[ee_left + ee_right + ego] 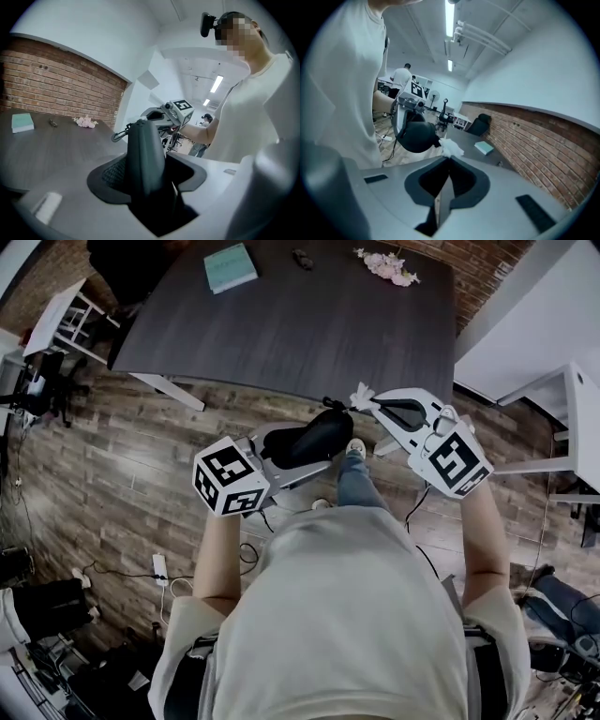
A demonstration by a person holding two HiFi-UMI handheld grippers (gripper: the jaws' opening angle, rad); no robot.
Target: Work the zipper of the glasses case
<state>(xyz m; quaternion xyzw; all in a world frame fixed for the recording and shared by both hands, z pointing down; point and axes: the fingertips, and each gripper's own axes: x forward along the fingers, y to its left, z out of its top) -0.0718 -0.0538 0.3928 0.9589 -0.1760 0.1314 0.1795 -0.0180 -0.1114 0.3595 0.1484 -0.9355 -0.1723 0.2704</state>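
A black glasses case is held in the air in front of the person, below the near edge of the table. My left gripper has its jaws closed round the case's body, which stands up between them in the left gripper view. My right gripper is shut, with a small white pull tag at the case's right end pinched at its tips. In the right gripper view the tag sits at the shut jaw tips, with the case just beyond. A black clip loop hangs off the case's end.
A dark table lies ahead with a teal book, a small dark object and pink flowers at its far side. White furniture stands at the right. A power strip and cables lie on the wooden floor.
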